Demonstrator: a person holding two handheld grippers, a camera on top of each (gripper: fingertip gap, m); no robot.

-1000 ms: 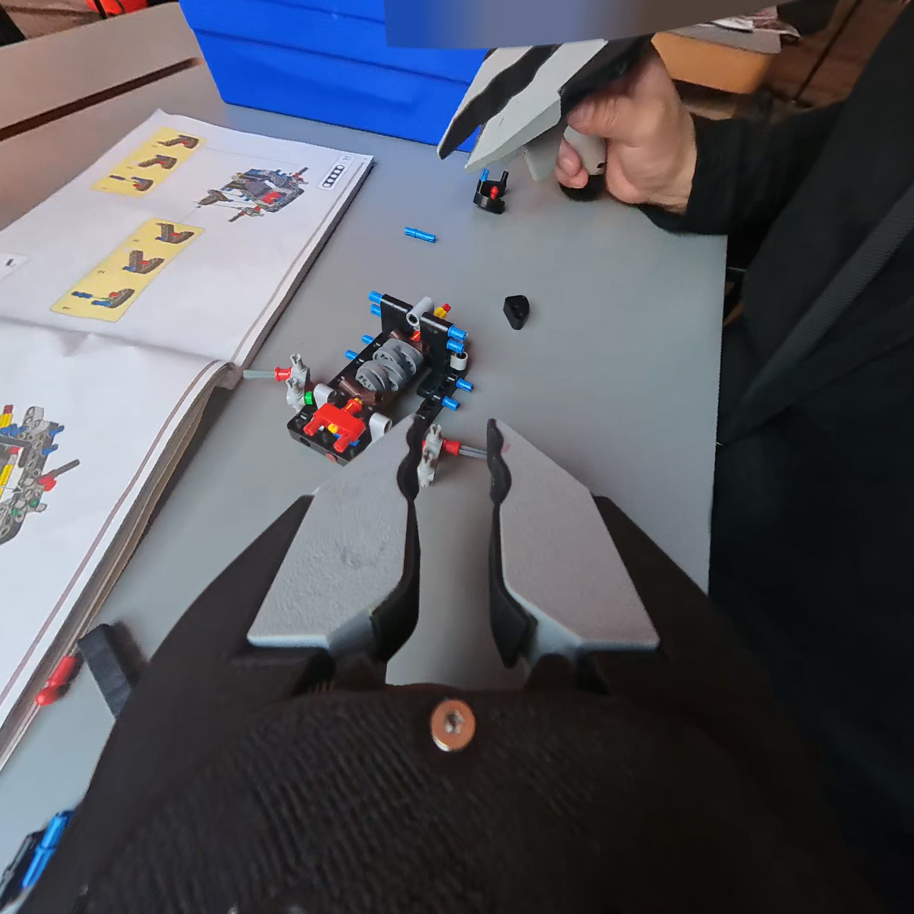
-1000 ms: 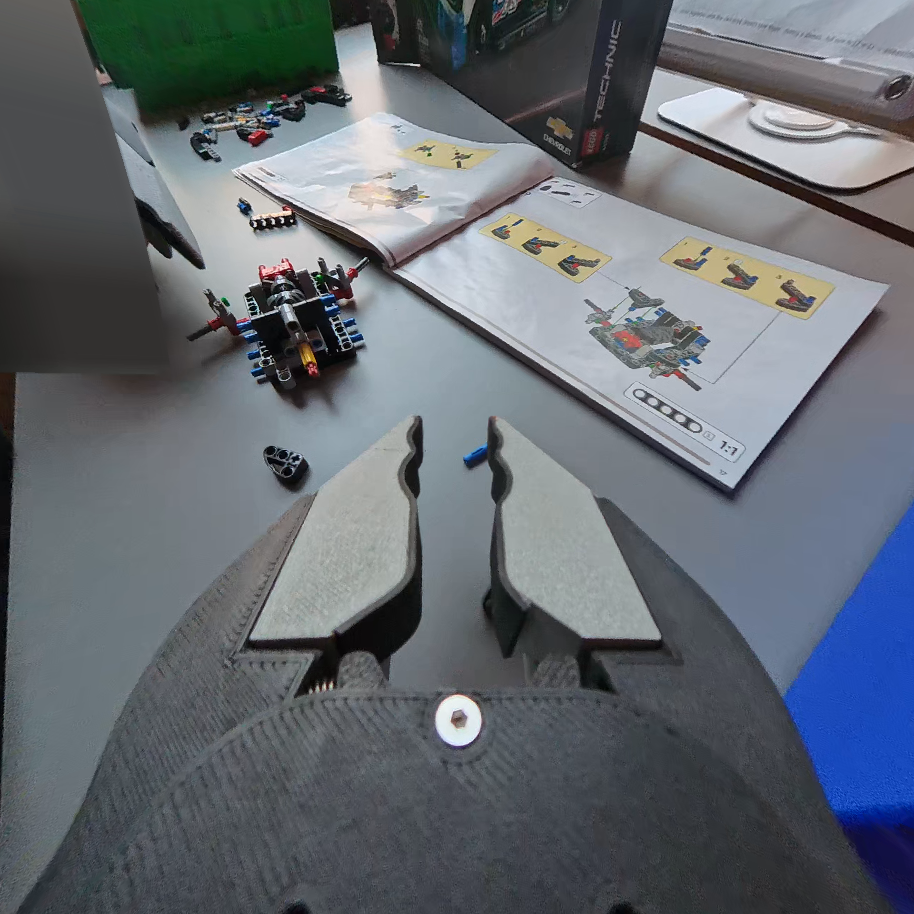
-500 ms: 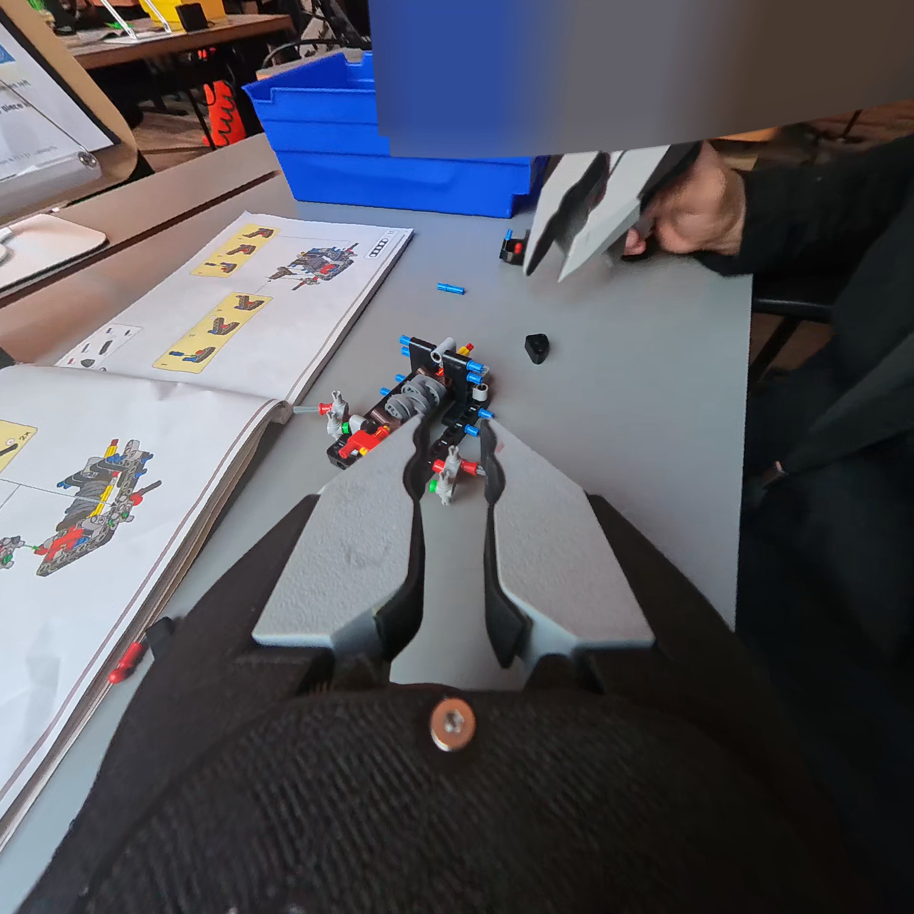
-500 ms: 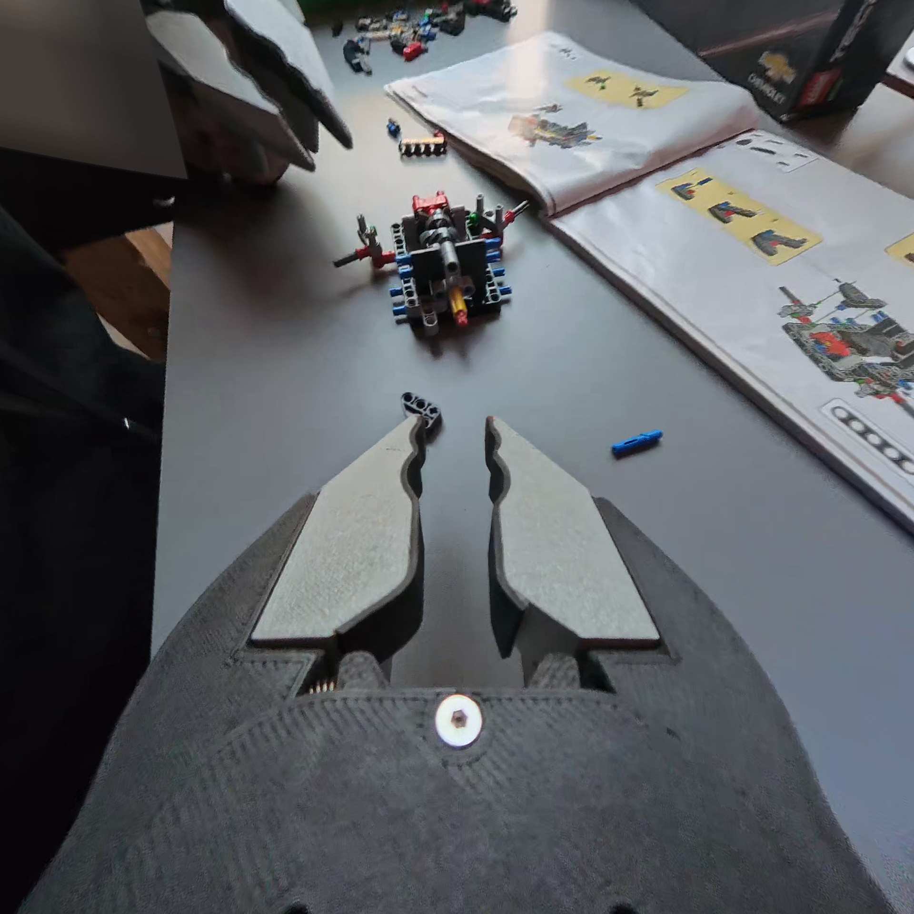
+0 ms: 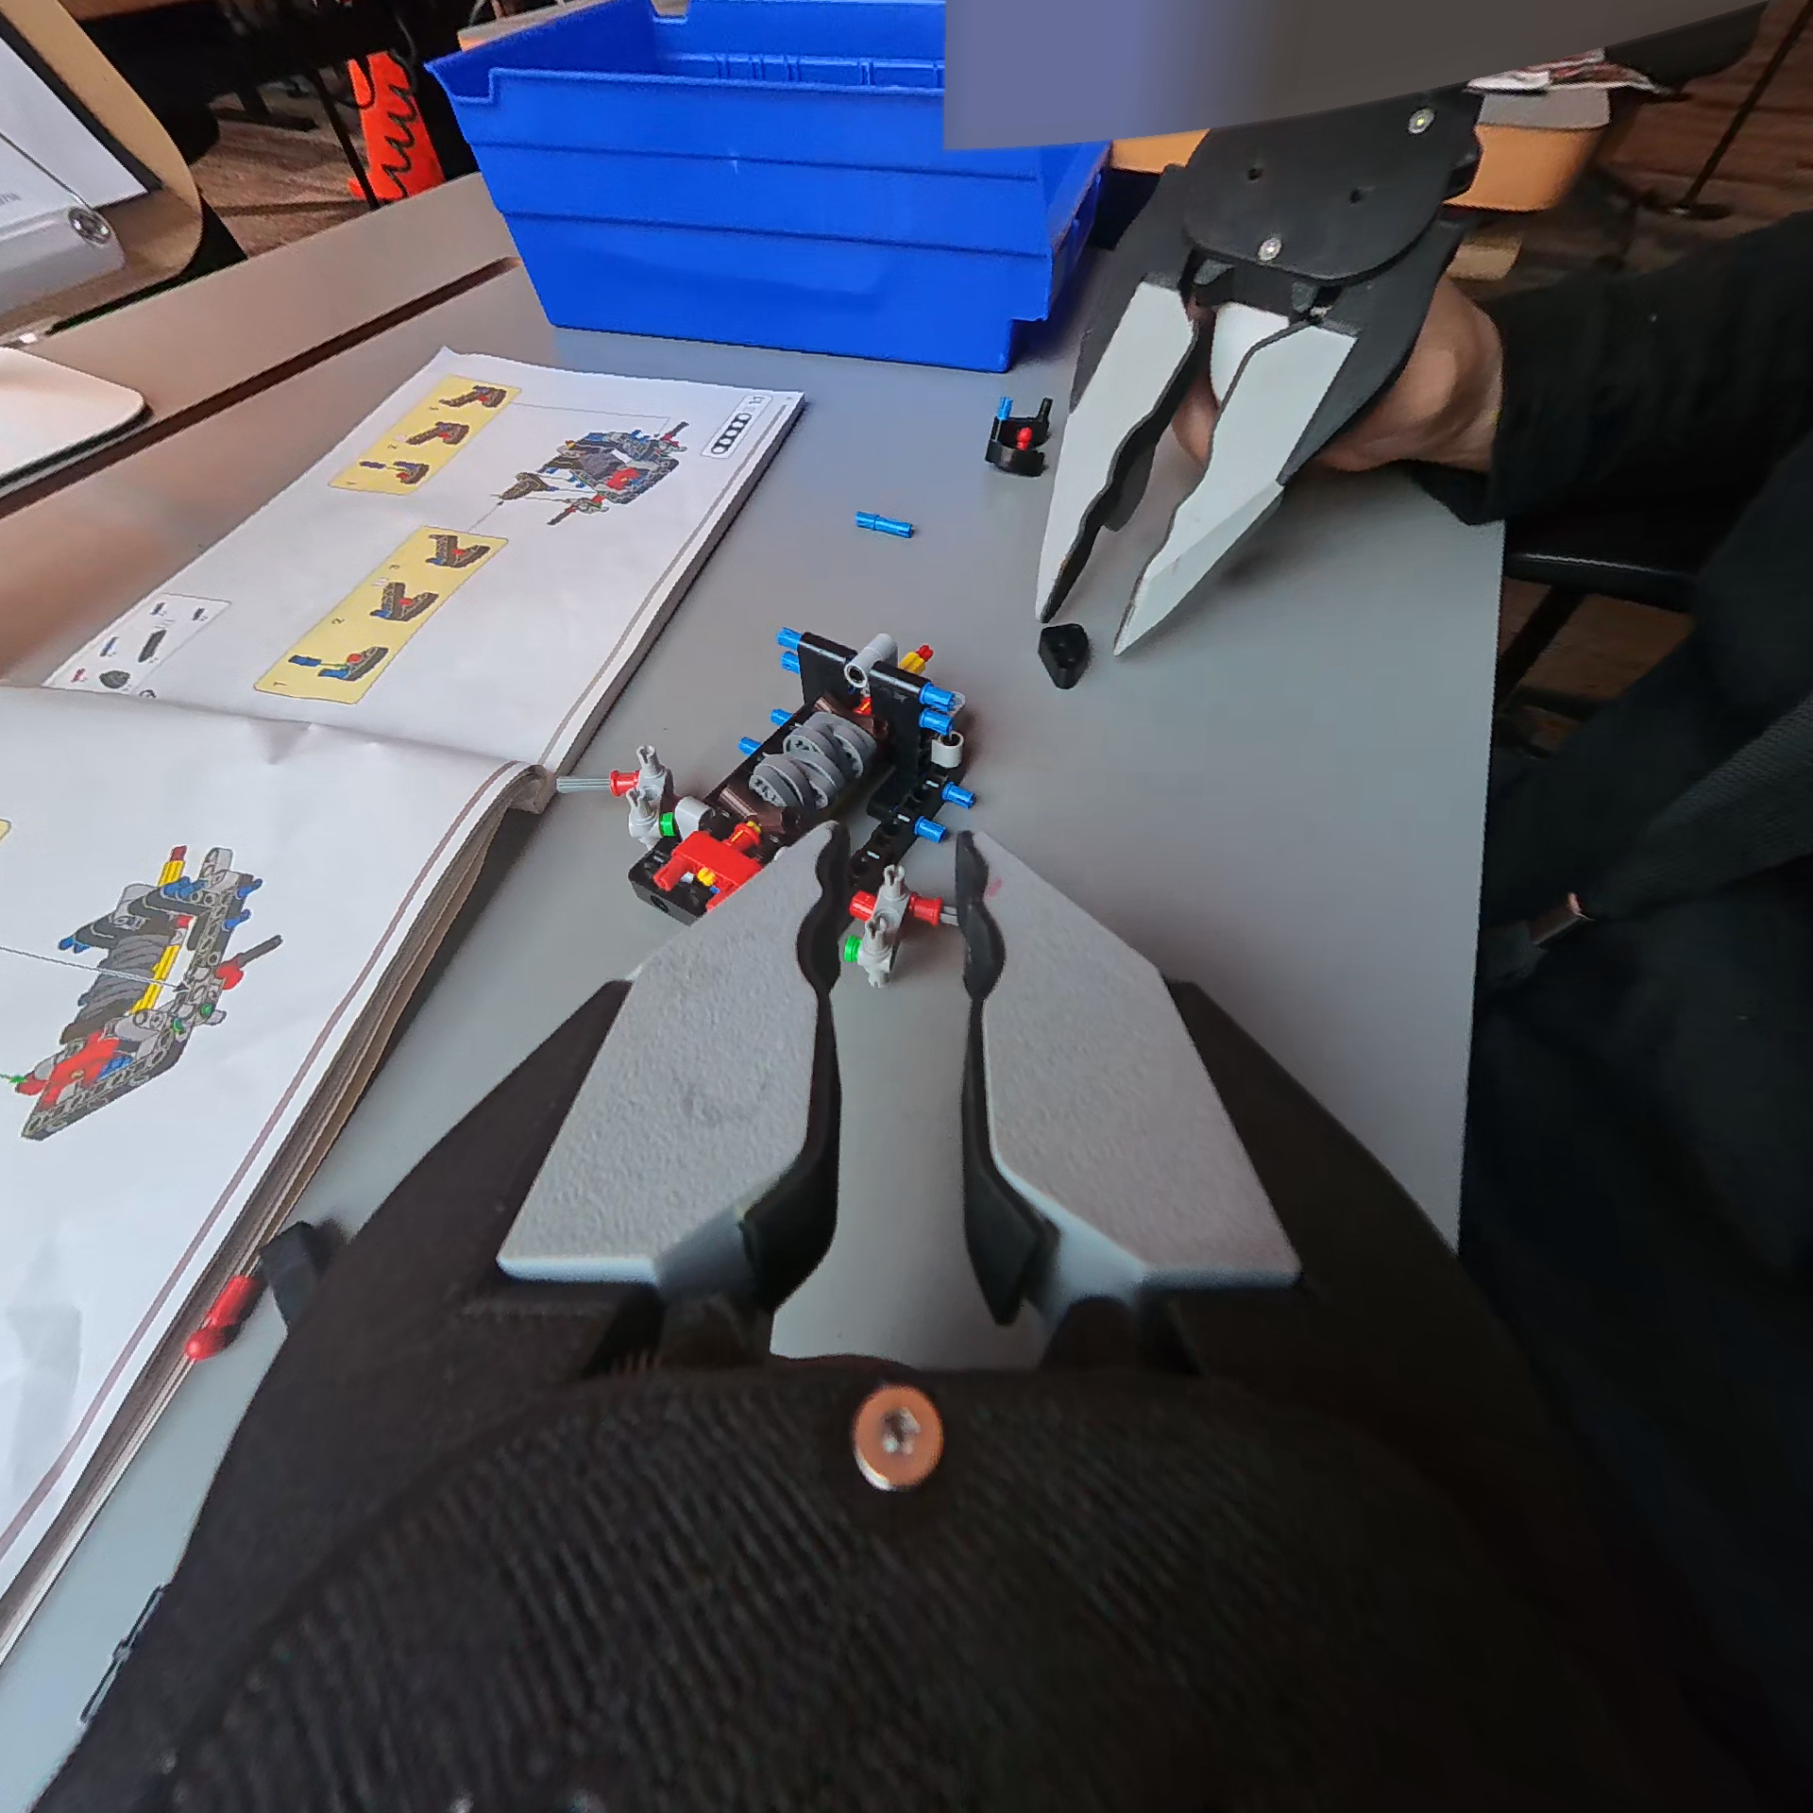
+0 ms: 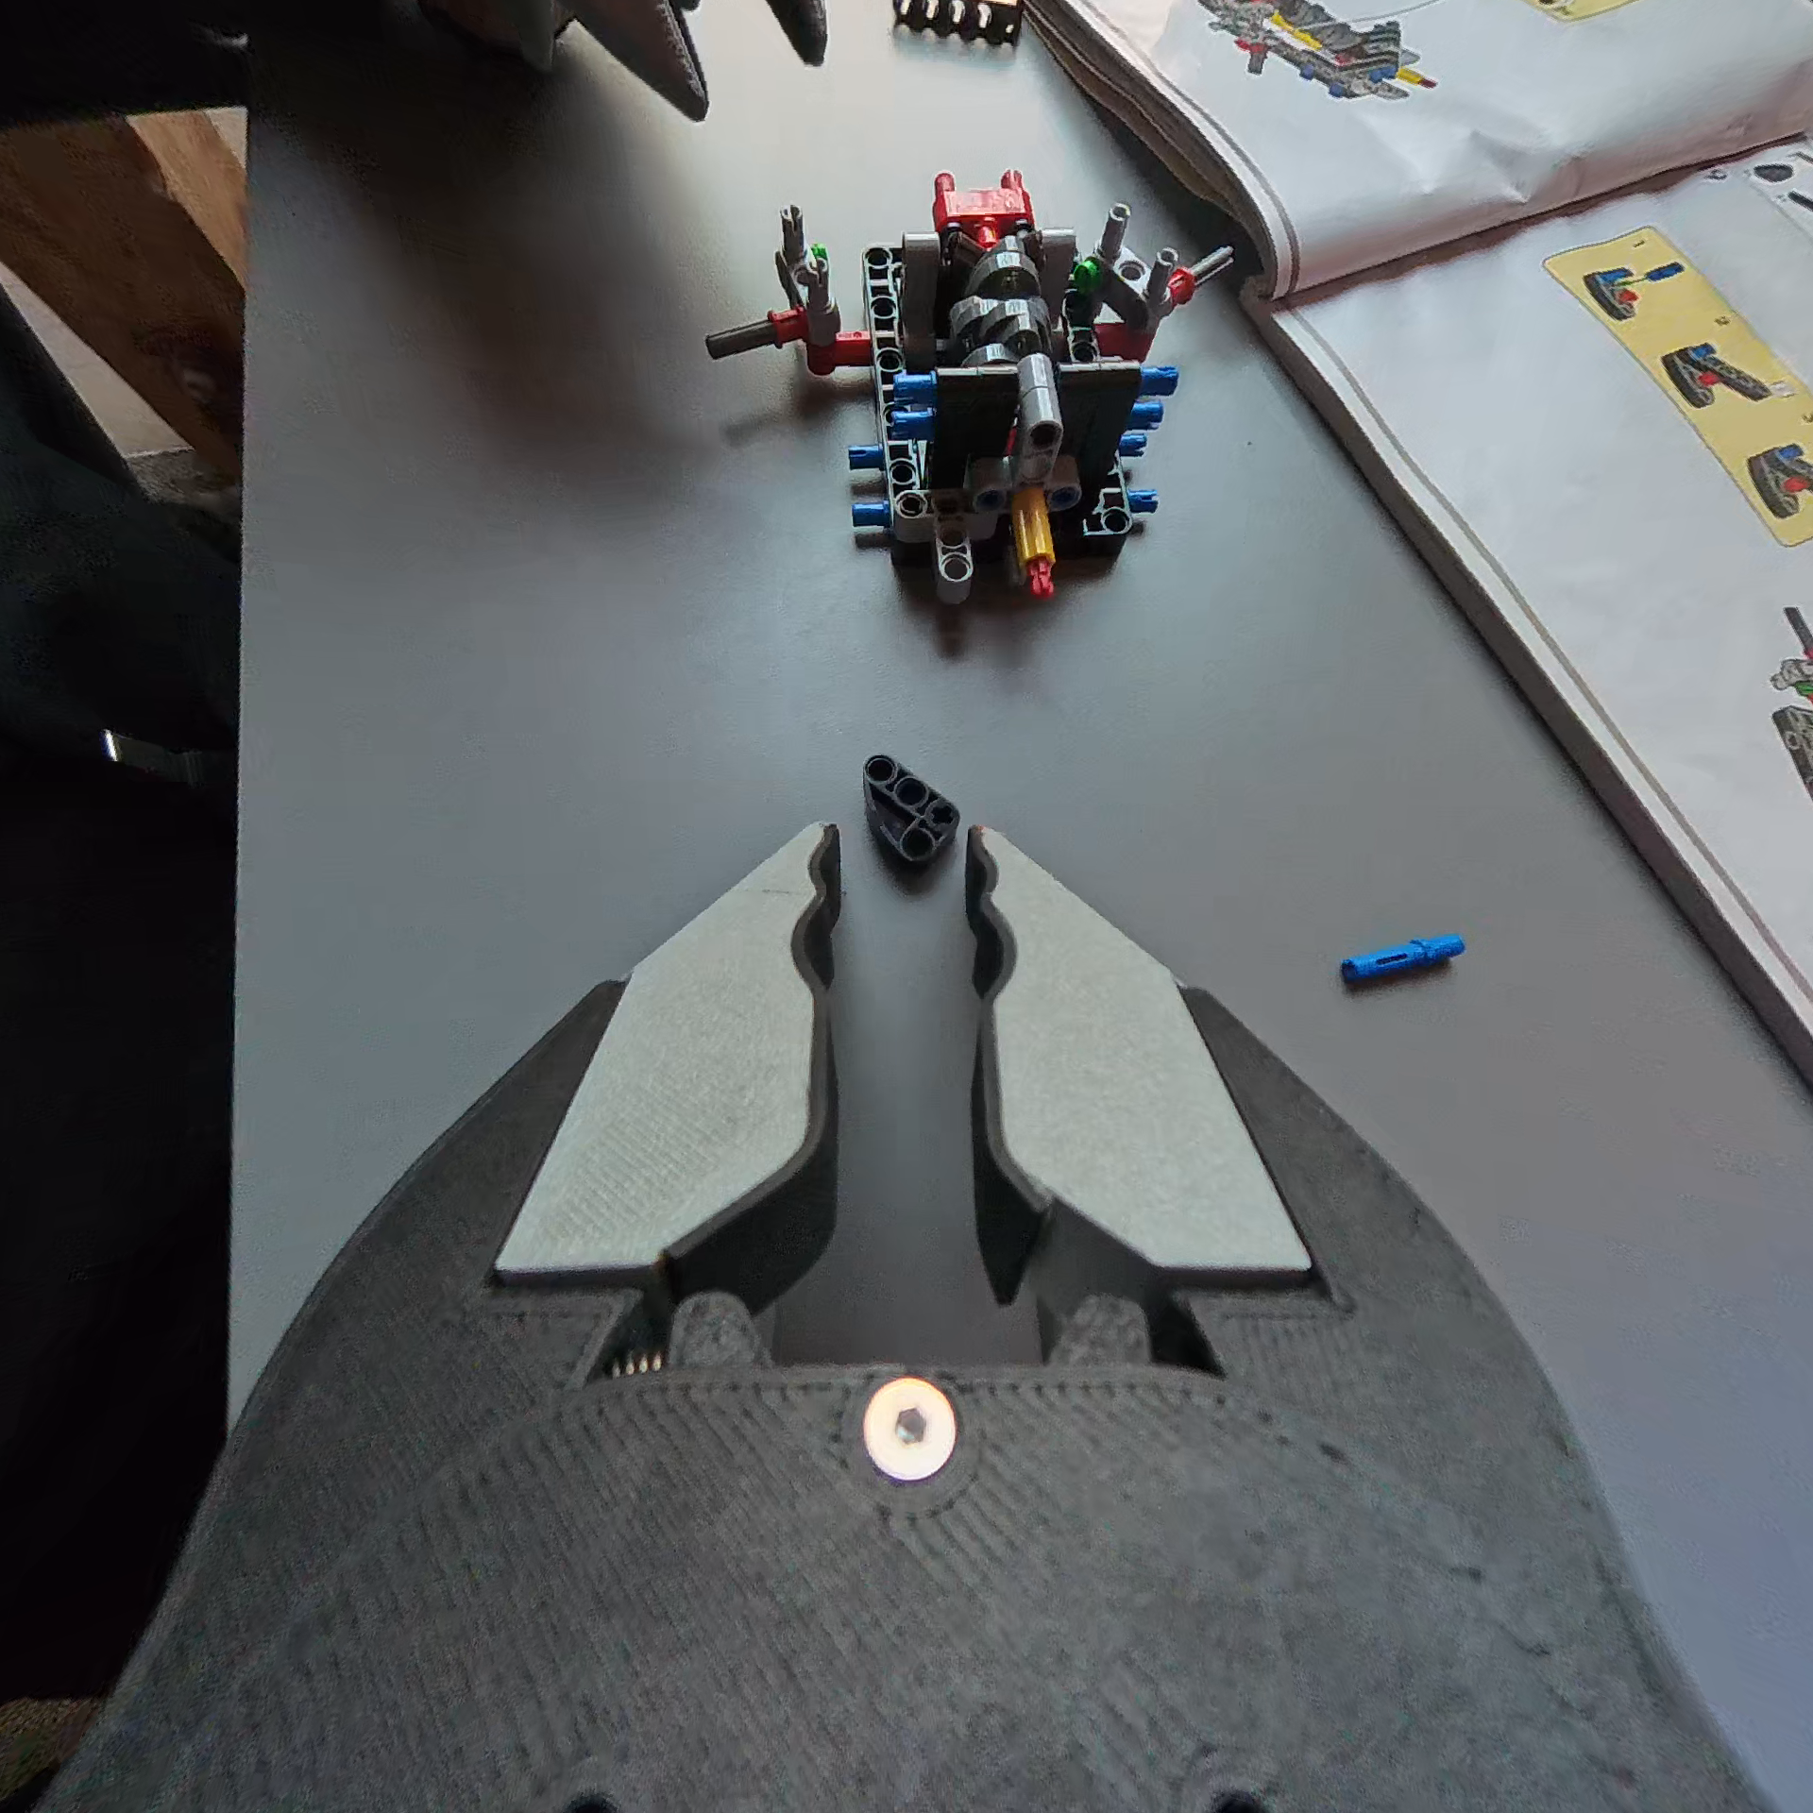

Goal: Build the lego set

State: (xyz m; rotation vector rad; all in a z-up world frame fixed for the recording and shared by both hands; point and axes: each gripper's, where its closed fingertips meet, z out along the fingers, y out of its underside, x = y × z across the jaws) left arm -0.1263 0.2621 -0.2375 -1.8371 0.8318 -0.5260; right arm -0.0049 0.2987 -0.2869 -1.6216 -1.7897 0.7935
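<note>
Half-built lego chassis [image 5: 814, 775] sitting mid-table, on the grey table [image 5: 1226, 834], just beside the open instruction booklet [image 5: 294, 785]. Printed pages with yellow step boxes and small print, not worth spelling out. One black angled connector [image 6: 910, 806] lying right at the tips of the right tongs [image 6: 903, 849], which are spread apart, gripping nothing, piece not touched as far as can be told. Left tongs [image 5: 895, 863] also parted and empty, hovering over the chassis' side axle bit with red and green ends [image 5: 883, 927]. One loose blue pin [image 6: 1401, 958] off toward the booklet. One small black clip with red and blue bits [image 5: 1018, 437] near the single blue bin [image 5: 785, 186]. Red piece [image 5: 218, 1315] poking out by the booklet edge, partly hidden. Black beam at the top of the right view cut off. Hand [image 5: 1413, 392] mostly hidden behind the right tongs.
</note>
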